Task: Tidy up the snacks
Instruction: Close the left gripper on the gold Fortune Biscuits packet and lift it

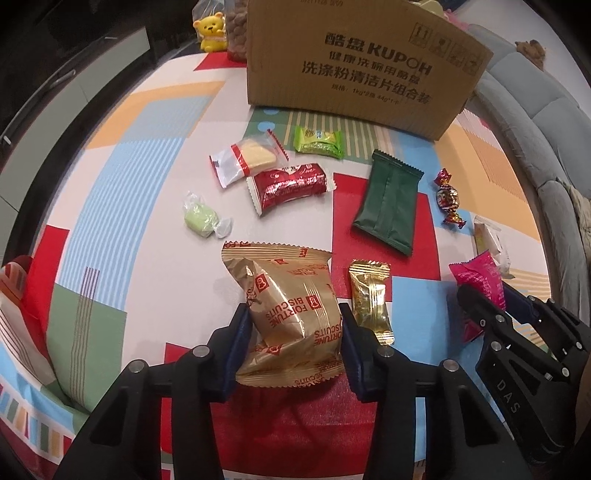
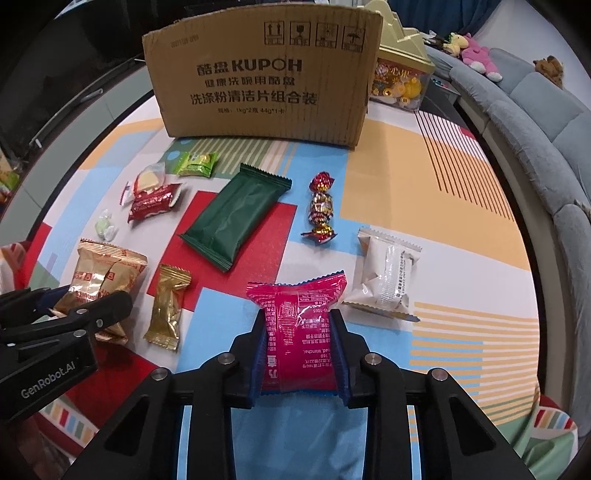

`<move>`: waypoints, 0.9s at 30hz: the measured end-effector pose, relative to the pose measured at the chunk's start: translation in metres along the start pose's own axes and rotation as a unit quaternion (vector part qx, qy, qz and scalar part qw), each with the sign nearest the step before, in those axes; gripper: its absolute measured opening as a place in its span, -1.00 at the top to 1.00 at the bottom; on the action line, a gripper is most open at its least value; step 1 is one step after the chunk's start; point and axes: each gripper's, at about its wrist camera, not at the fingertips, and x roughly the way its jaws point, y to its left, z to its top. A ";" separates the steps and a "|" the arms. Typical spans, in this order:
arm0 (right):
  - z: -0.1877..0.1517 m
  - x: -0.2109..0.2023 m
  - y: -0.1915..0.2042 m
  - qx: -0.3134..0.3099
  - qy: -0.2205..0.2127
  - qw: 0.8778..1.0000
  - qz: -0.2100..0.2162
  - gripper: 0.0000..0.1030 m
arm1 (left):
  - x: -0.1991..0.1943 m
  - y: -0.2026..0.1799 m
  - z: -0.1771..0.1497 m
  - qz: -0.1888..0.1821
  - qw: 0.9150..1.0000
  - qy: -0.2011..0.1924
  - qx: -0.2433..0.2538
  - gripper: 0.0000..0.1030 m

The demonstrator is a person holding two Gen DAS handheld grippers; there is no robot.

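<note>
A table covered with a patchwork cloth (image 2: 424, 177) of red, blue, orange and green blocks fills both views; a grey sofa (image 2: 546, 122) curves along its far right side. A cardboard box (image 2: 266, 74) stands upright at the far edge of the table, with a clear tub (image 2: 402, 85) of yellow items just beside its right corner and a yellow bear (image 1: 211, 31) by its left corner. Wrapped snacks lie spread on the cloth in front of the box. The left gripper (image 1: 293, 332) pinches a gold biscuit pack (image 1: 291, 314): both blue pads press against the pack's sides. A small gold pack (image 1: 370, 301) lies just beside it on the right. The right gripper (image 2: 301, 350) pinches a pink pack (image 2: 301, 321), with the wrapper squeezed between the pads. A white pack (image 2: 386, 277) lies just beside the pink pack on the right. Farther toward the box lie a dark green pack (image 2: 236, 214), a foil-wrapped candy (image 2: 321, 208), a red pack (image 2: 153, 203), a clear wafer pack (image 1: 245, 160), a light green pack (image 2: 195, 164) and a pale green candy (image 1: 203, 219). None of these snacks touches a gripper.
</note>
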 end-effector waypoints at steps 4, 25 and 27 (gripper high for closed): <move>0.002 -0.005 -0.002 0.004 -0.006 1.000 0.000 0.39 | -0.007 0.000 -0.001 0.002 1.000 -0.008 0.006 0.15; 0.015 -0.041 -0.003 0.012 -0.047 0.999 0.005 0.41 | -0.051 0.001 0.006 -0.003 0.998 -0.063 0.013 0.19; 0.018 -0.044 -0.003 0.013 -0.052 0.999 0.005 0.41 | -0.055 0.001 0.008 -0.003 0.998 -0.069 0.014 0.19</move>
